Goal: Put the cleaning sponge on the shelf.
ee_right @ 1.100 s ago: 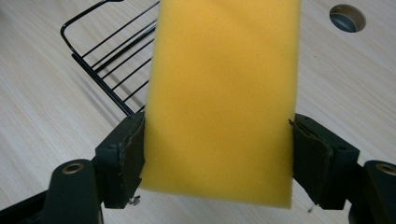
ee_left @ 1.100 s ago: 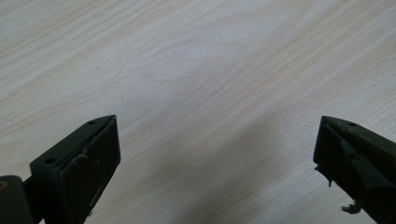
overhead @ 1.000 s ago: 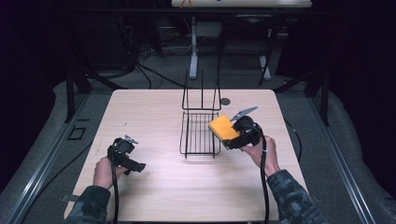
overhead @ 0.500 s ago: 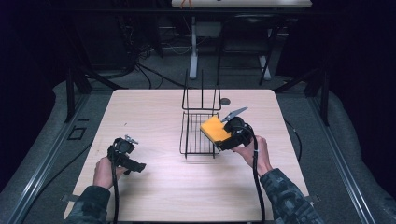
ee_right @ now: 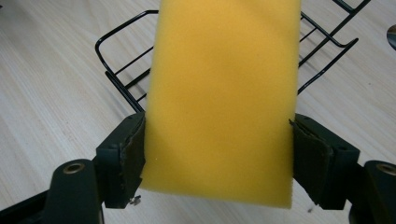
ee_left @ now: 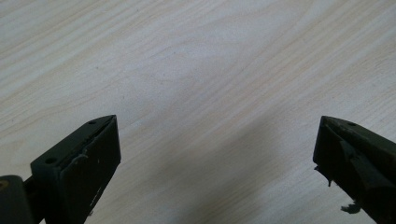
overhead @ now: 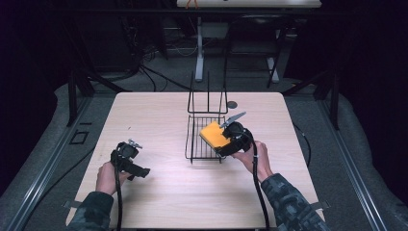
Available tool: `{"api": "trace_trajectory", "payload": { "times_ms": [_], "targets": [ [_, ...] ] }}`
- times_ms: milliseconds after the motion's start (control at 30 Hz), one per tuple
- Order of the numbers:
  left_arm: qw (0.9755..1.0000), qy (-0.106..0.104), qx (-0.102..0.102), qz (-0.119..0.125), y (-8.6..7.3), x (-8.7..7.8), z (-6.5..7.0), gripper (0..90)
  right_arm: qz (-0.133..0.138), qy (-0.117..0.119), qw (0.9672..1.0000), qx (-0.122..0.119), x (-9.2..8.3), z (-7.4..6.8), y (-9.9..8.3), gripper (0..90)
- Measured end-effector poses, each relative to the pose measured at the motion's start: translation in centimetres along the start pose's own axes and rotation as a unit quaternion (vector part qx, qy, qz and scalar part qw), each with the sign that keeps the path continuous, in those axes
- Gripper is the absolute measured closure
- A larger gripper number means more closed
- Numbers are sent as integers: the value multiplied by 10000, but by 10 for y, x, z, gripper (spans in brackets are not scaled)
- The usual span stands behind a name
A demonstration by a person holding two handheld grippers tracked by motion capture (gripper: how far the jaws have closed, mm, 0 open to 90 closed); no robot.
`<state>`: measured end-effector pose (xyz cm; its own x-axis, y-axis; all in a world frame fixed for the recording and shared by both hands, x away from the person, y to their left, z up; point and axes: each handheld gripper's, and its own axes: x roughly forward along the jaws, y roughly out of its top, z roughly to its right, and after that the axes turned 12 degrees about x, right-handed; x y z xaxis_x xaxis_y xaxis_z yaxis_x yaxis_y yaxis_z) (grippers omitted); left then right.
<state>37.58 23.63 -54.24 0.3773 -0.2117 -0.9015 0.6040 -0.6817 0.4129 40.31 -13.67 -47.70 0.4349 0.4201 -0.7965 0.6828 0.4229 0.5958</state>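
The right tool (overhead: 226,143) is clenched on a yellow sponge (overhead: 214,134), its two pads pressing the sponge's long sides, as the right gripper view shows (ee_right: 224,98). The sponge hangs over the right part of a black wire basket (overhead: 202,139) that stands on the tabletop (overhead: 154,115), tilted, apparently not yet resting on the basket's floor. The left tool (overhead: 129,159) sits low over bare wood near the tabletop's left side, jaws spread wide and holding nothing.

My guess at the risk: the sponge is soft and gripped only near one end, so if it is let go while tilted it could catch on the basket's rim wire and tip out onto the tabletop. The tool itself could also knock the light basket and slide it.

Against a second ago, the right hand has carried the sponge leftward, from beside the basket's right edge to over it. The left hand has kept its place.
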Motion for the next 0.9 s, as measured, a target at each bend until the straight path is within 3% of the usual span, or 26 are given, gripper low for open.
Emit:
{"api": "trace_trajectory", "payload": {
  "times_ms": [700,900],
  "targets": [
    [10000,36,46,-38,1,0,1,10,-18,-20,10000,-55,26,-15,4,253],
    [10000,42,56,-41,1,0,1,10,61,-141,9998,-143,35,-18,2,253]
  ]
}}
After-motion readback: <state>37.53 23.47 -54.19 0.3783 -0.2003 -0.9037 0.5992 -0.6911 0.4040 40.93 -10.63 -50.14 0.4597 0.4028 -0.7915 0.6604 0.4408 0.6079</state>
